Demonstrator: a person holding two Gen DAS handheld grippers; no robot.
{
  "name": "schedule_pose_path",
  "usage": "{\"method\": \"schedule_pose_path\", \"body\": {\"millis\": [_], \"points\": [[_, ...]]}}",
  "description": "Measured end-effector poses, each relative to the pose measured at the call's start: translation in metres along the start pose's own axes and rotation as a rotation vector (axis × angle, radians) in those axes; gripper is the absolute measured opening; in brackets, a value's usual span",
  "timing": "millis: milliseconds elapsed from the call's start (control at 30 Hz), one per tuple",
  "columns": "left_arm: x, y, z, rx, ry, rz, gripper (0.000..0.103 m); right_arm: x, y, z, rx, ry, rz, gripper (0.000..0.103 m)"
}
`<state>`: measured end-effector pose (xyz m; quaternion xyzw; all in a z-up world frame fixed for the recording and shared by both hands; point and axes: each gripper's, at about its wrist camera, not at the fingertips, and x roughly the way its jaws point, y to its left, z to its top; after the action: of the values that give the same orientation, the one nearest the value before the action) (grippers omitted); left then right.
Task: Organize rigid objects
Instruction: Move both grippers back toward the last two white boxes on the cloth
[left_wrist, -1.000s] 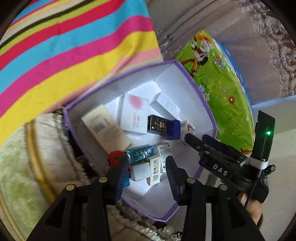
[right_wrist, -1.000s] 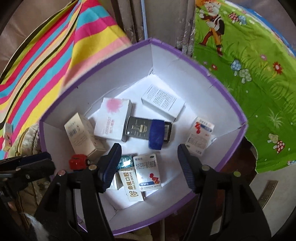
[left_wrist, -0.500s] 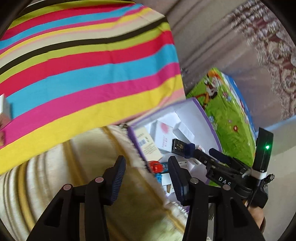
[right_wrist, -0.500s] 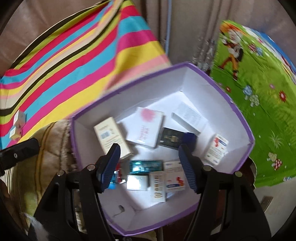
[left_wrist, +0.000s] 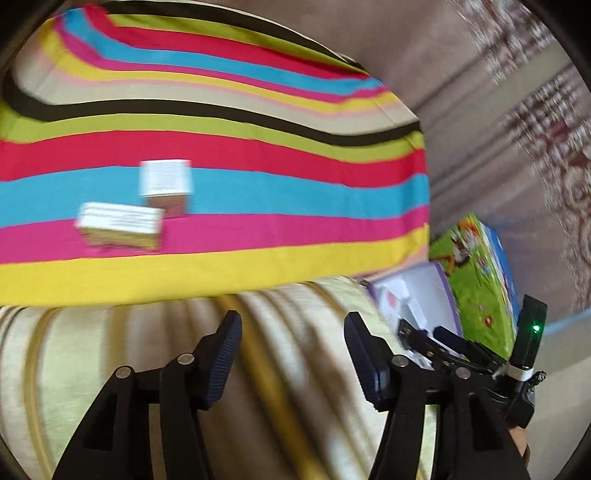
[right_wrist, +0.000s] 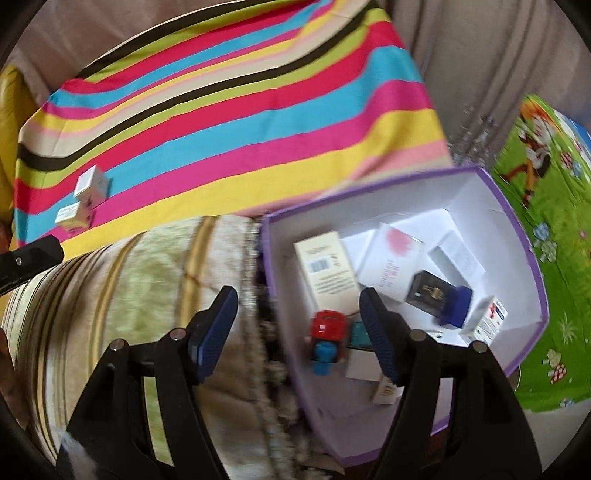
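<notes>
2 grippers hang over a beige striped cushion (left_wrist: 155, 350): the left gripper (left_wrist: 291, 354) and the right gripper (right_wrist: 299, 328), both with jaws just opening, parted wide and empty. At the cushion's right edge a purple-rimmed box (right_wrist: 532, 258) holds about 9 small packages. Beyond, 2 small cartons (left_wrist: 144, 206) sit on a striped cloth (left_wrist: 258, 158).

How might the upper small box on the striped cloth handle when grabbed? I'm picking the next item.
The upper small box looks like light cardboard, so probably crushable. Its flat faces suggest no rolling. It touches a second box, which may shift.
</notes>
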<state>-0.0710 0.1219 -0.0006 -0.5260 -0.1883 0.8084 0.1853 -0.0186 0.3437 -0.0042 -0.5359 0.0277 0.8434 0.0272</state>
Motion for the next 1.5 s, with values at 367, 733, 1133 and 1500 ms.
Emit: {"method": "schedule_pose_path", "body": {"millis": [367, 733, 1133, 1500], "points": [[-0.028, 0.059, 0.002, -0.096, -0.072, 0.118, 0.073, 0.0, 0.04, 0.007, -0.076, -0.02, -0.001, 0.075], [-0.002, 0.072, 0.031, -0.039, -0.003, 0.235, 0.082, 0.001, 0.068, 0.014, -0.141, -0.037, -0.012, 0.075], [0.024, 0.081, 0.051, -0.044, 0.043, 0.281, 0.083, 0.006, 0.081, 0.019, -0.172, -0.04, -0.038, 0.075], [0.039, 0.088, 0.064, -0.051, 0.072, 0.3, 0.083, 0.013, 0.099, 0.026, -0.204, -0.038, -0.044, 0.075]]}}
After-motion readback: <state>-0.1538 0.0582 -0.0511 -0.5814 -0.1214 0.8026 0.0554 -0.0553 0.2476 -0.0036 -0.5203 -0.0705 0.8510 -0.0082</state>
